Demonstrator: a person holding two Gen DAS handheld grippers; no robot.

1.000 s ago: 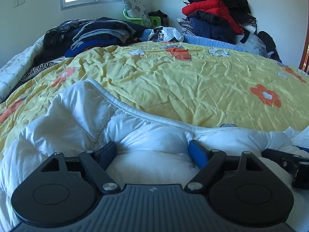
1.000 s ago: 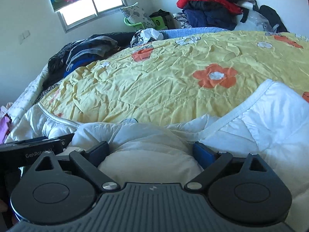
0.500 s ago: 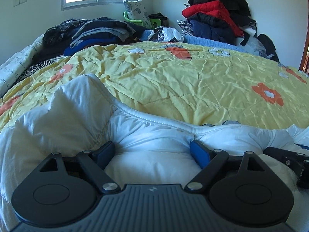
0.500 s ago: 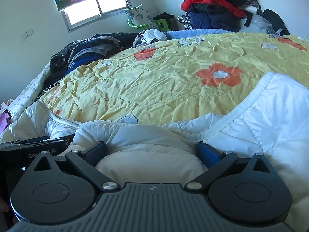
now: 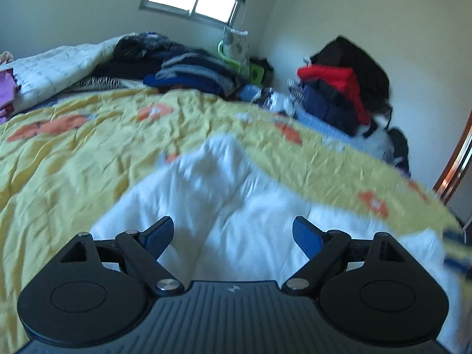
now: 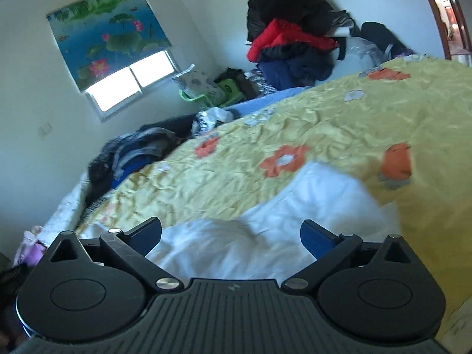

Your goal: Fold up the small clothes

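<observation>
Left wrist view. Left gripper [image 5: 232, 234]: jaws spread wide, having just been opening, blue pads [image 5: 159, 237] bare, nothing between them and nothing gripped. White padded garment [image 5: 224, 194]: ahead of and below the jaws, lying slack on the bed [image 5: 73, 159], one lobe pushed up beyond the jaw tips, a crease running back toward the jaw gap; outline blurred, so neatness of any fold not readable. Yellow flowered cover over the bed on both sides of the jaws and past the garment. Far beyond the jaws: dark clothes pile [image 5: 188, 73] ahead-left by the wall, red-and-black heap [image 5: 345, 88] ahead-right.

Right wrist view. Right gripper [image 6: 231, 234]: jaws at full spread, likewise just been opening, empty, clear of the cloth. Garment [image 6: 265, 233]: directly ahead of and under the jaws, spreading off to the right side, released and resting on the bed [image 6: 295, 124]. Clothes pile [image 6: 141, 150] far ahead-left, heap [image 6: 292, 44] far ahead-right against the wall.

Progress, as judged: garment let go by both jaws, so one fold or laying-down apparently finished; lumpy, uneven shape suggests further folding or smoothing left. Piles beyond: folded or unsorted, cannot tell; more items possibly outstanding.
</observation>
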